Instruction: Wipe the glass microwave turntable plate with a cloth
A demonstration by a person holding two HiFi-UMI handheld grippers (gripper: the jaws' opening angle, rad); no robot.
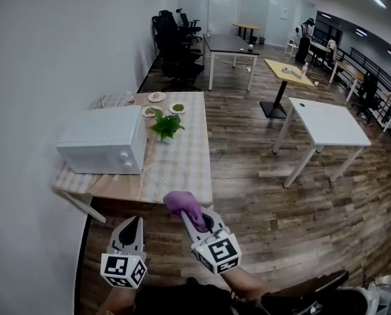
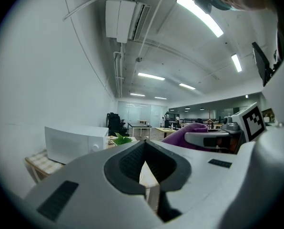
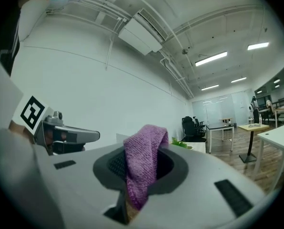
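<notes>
A white microwave (image 1: 102, 148) stands with its door closed at the left end of a checked-cloth table (image 1: 182, 169); no glass turntable plate shows in any view. My right gripper (image 1: 187, 212) hovers just off the table's near edge, shut on a purple cloth (image 1: 184, 204) that bunches over its tips. In the right gripper view the cloth (image 3: 143, 163) hangs between the closed jaws. My left gripper (image 1: 134, 224) is to the left of it, also in front of the table, shut with nothing in it. The left gripper view shows the microwave (image 2: 75, 142) ahead and the cloth (image 2: 187, 131) at right.
A small green plant (image 1: 166, 126) and three small plates (image 1: 157, 97) sit on the table behind the microwave. A white wall runs along the left. White tables (image 1: 327, 123), a yellow table (image 1: 287, 71) and black office chairs (image 1: 176, 38) stand on the wood floor beyond.
</notes>
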